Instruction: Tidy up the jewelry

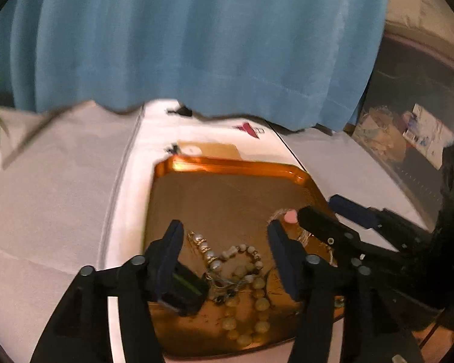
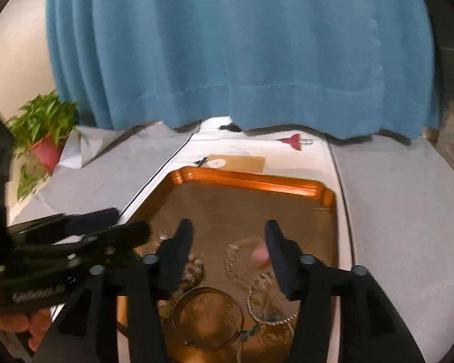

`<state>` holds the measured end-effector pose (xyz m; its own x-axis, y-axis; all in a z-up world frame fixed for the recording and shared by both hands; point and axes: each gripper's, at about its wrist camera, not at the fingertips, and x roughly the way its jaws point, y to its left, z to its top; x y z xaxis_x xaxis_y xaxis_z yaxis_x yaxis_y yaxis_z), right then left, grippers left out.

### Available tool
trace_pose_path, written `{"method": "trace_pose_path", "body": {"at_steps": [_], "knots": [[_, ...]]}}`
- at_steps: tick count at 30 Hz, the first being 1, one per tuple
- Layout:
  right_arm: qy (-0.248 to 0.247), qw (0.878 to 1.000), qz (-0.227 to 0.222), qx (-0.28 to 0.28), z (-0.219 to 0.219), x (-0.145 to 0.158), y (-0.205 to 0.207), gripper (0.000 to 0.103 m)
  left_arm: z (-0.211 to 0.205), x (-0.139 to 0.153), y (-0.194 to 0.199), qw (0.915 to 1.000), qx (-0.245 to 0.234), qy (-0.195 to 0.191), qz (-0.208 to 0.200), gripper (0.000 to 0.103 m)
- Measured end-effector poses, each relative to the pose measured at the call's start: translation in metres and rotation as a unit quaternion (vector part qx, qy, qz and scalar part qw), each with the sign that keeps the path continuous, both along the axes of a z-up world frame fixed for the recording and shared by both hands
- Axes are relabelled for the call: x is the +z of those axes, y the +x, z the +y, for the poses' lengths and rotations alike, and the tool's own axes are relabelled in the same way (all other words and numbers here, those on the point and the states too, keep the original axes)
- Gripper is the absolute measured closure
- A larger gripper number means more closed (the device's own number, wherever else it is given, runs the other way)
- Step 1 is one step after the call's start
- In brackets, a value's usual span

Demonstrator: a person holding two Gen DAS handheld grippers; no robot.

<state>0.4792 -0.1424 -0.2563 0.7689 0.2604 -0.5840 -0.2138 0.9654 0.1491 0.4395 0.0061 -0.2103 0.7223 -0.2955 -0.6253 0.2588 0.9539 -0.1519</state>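
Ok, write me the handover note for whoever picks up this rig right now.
Left gripper: open, empty, poised over the cream bead necklace and pearl bracelet.
Right gripper: open, empty, over the thin chain with the pink stone.
All jewelry, including the thin gold bangle and sparkly bracelet, lies tangled at the near end of the shiny copper rectangular tray.
Done: nothing visibly sorted.
Left: separate and lay out every piece; the tray's far half is free.

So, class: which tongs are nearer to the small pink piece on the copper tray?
Right. The right tongs hang around the pink piece, which sits by one finger; the left tongs hang over the pearl beads, beside it.
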Motion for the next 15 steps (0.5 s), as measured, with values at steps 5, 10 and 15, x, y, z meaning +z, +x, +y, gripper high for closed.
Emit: {"method": "trace_pose_path", "body": {"at_steps": [5, 10, 15], "knots": [[-0.005, 1.0, -0.004, 0.001, -0.001, 0.008, -0.021, 0.044, 0.002, 0.015, -0.025, 0.9999, 0.001, 0.005, -0.011, 0.034], [-0.002, 1.0, 0.008, -0.004, -0.002, 0.014, -0.062, 0.031, -0.001, 0.03, -0.062, 0.9999, -0.006, -0.001, -0.014, 0.025], [-0.024, 1.0, -0.007, 0.004, 0.012, 0.037, -0.123, 0.024, -0.004, 0.051, -0.119, 0.9995, -0.018, 0.001, -0.027, 0.017]]}}
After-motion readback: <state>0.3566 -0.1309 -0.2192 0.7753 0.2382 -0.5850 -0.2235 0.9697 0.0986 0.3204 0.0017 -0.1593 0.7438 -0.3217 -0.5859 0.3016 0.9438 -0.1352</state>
